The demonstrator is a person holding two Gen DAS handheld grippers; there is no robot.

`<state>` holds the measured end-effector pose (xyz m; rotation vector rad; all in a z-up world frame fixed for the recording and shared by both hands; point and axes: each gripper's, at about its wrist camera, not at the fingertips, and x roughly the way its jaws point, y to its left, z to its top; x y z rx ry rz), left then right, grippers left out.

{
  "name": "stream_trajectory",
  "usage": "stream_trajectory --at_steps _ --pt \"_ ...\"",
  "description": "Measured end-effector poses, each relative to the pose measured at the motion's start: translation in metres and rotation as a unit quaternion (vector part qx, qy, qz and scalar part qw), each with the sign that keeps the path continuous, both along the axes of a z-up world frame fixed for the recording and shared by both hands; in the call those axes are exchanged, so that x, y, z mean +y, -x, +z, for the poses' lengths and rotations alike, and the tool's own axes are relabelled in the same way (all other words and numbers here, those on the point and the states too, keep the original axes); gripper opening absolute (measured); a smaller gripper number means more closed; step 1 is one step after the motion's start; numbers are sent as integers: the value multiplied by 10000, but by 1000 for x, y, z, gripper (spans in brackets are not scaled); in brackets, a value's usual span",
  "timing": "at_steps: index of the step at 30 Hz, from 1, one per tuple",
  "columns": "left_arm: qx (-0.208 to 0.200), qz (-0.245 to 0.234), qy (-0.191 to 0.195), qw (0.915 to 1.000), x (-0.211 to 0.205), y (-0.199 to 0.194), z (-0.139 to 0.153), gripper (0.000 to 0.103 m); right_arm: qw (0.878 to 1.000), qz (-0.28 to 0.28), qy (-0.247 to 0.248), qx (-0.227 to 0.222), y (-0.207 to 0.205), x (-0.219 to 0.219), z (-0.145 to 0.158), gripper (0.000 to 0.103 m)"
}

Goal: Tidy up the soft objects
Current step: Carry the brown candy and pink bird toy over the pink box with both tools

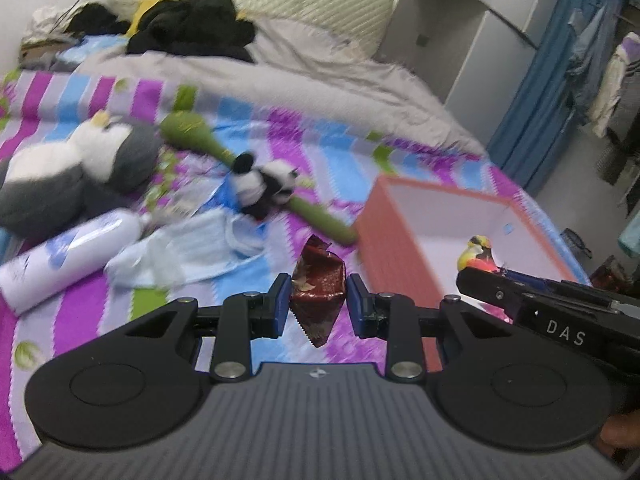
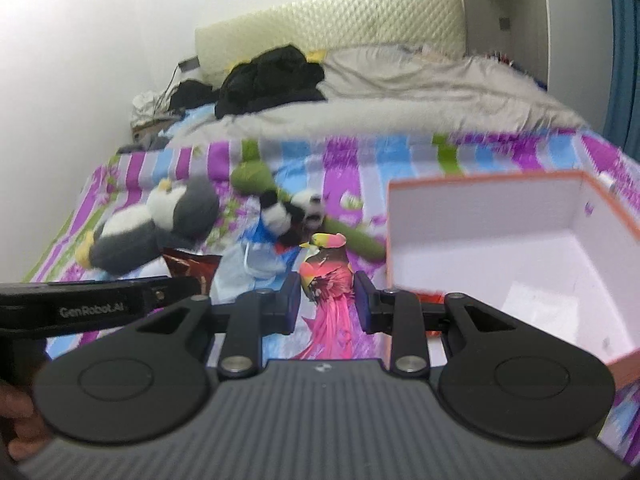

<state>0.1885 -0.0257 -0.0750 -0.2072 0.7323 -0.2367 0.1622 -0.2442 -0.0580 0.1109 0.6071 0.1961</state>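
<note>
Left wrist view: left gripper [image 1: 318, 304] grasps a crinkled dark-red foil packet [image 1: 318, 286]; right gripper [image 2: 327, 300] grasps a pink-tailed toy bird [image 2: 330, 280]; orange-rimmed white box [image 1: 404, 248] right, panda plush [image 1: 262, 186] beyond, on striped bedsheet [image 1: 96, 308].

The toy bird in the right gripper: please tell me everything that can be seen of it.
The toy bird is small and brightly coloured: yellow head, orange-red breast, dark back, and a long pink feathery tail hanging down toward the camera. It seems to be feathered or flocked. It stands roughly upright, clamped at its body between the blue pads of the right gripper, lifted above the striped bedsheet, just left of the open orange box. Only the pads touch it.
</note>
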Motion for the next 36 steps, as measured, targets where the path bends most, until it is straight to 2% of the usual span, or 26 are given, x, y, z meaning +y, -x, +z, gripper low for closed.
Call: stream_trajectory --at_steps 7,12,16,20,24,30,36 --pt "-311 -234 122 9992 -36 -13 43 35 9995 -96 -48 -296 -10 -27 33 32" --pt "-426 -461 80 9980 -64 -27 62 35 9989 -268 -27 -393 -17 -46 40 32" --pt "-441 -602 79 9972 -87 -41 70 35 9978 -412 -71 -510 -17 -67 46 32" --pt "-369 -789 61 9962 -116 -57 67 35 9972 -590 -112 -441 -22 -89 43 32" --pt "-176 -990 99 9949 -144 -72 56 35 9970 -773 -48 -59 -36 -109 29 32" --pt "172 -1410 -347 9892 -189 -94 36 35 9925 -1075 -64 579 -55 -140 0 32" --pt "609 -1580 -360 9849 -213 -116 7 35 9877 -1080 -8 1130 -71 -155 -37 32"
